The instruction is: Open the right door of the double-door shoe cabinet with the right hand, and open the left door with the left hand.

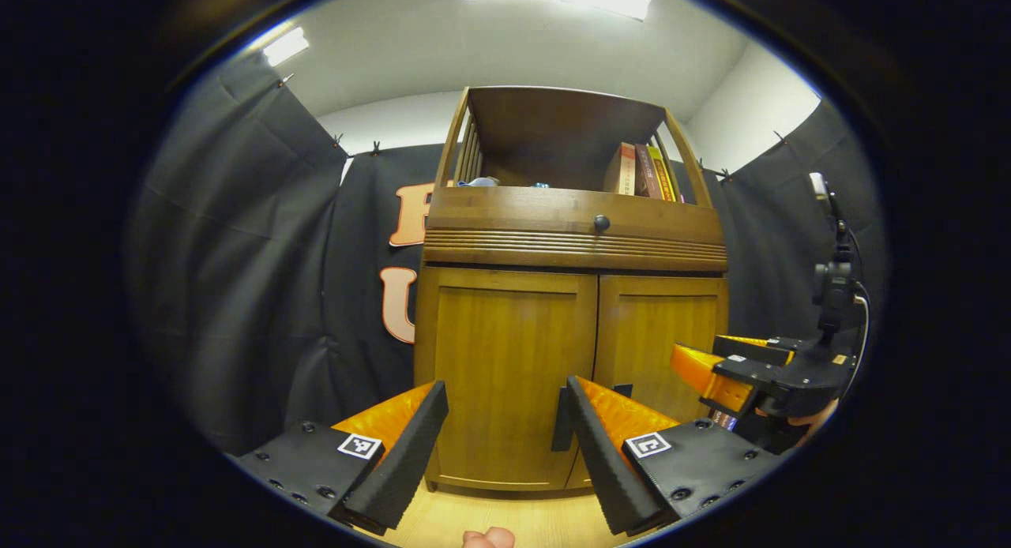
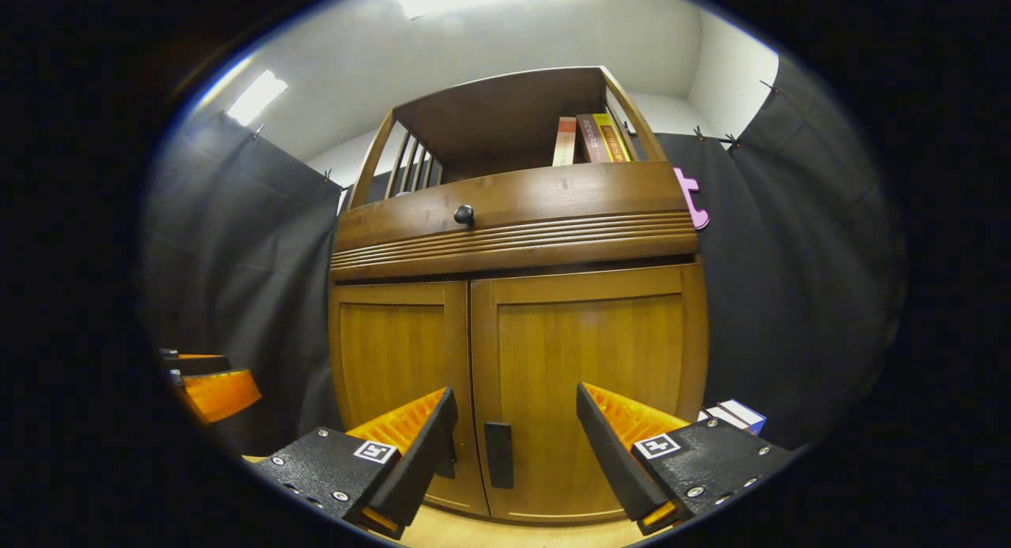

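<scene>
The wooden shoe cabinet (image 1: 573, 252) stands straight ahead with both lower doors closed. In the left gripper view my left gripper (image 1: 505, 390) is open and frames the left door (image 1: 505, 358). Its right finger (image 1: 596, 445) covers most of that door's dark handle (image 1: 561, 422). The right door (image 1: 659, 331) lies beyond, with my right gripper (image 1: 738, 370) in front of its lower part. In the right gripper view my right gripper (image 2: 516, 396) is open in front of the right door (image 2: 592, 366), whose black handle (image 2: 498, 453) shows between the fingers. The left gripper (image 2: 209, 390) shows at far left.
A drawer with a round black knob (image 1: 602, 223) sits above the doors. Books (image 1: 644, 171) lean on the open shelf on top. A small box (image 2: 733, 414) lies on the floor at the cabinet's right. Black cloth walls close in both sides. A fingertip (image 1: 488, 538) shows at the bottom.
</scene>
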A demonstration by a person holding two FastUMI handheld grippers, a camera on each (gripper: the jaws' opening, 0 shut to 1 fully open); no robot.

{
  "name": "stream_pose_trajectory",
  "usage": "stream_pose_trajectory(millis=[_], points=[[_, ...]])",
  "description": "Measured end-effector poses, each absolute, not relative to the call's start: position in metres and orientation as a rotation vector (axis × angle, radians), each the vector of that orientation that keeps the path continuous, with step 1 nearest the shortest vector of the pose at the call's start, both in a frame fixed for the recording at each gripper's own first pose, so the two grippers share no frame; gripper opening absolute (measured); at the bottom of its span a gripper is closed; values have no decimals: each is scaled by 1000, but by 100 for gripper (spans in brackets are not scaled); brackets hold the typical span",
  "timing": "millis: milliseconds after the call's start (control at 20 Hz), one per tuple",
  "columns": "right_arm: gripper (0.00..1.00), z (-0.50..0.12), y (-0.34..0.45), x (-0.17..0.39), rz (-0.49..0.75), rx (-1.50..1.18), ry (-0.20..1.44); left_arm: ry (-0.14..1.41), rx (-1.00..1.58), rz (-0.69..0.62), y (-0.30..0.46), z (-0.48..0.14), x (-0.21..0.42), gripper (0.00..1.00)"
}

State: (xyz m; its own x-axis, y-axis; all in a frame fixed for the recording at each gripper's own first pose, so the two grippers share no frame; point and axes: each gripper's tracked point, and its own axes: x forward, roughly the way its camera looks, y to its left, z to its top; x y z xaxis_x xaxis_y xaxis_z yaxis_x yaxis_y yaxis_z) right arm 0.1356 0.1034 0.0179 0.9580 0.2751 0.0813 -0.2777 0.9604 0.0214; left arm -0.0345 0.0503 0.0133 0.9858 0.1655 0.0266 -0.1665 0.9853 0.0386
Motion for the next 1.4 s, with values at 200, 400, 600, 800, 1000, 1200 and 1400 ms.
stream_pose_trajectory(millis=[200, 400, 600, 800, 1000, 1200, 1400], points=[[94, -28, 116, 182, 239, 15, -16, -41, 36, 197, 62, 20, -44, 98], [100, -55, 122, 210, 213, -91, 0, -29, 47, 235, 77, 16, -47, 97], [98, -78, 131, 217, 182, -123, 32, -27, 44, 243, 83, 14, -50, 94], [75, -104, 135, 224, 182, -62, 107, -20, 38, 247, 86, 11, -49, 96], [65, -103, 141, 225, 183, -17, 93, -7, 45, 257, 93, 8, -49, 95], [24, -105, 150, 228, 209, -14, 114, -12, 46, 242, 91, 10, -48, 99], [38, -108, 149, 225, 224, 39, 136, -8, 43, 210, 82, 9, -49, 95]])
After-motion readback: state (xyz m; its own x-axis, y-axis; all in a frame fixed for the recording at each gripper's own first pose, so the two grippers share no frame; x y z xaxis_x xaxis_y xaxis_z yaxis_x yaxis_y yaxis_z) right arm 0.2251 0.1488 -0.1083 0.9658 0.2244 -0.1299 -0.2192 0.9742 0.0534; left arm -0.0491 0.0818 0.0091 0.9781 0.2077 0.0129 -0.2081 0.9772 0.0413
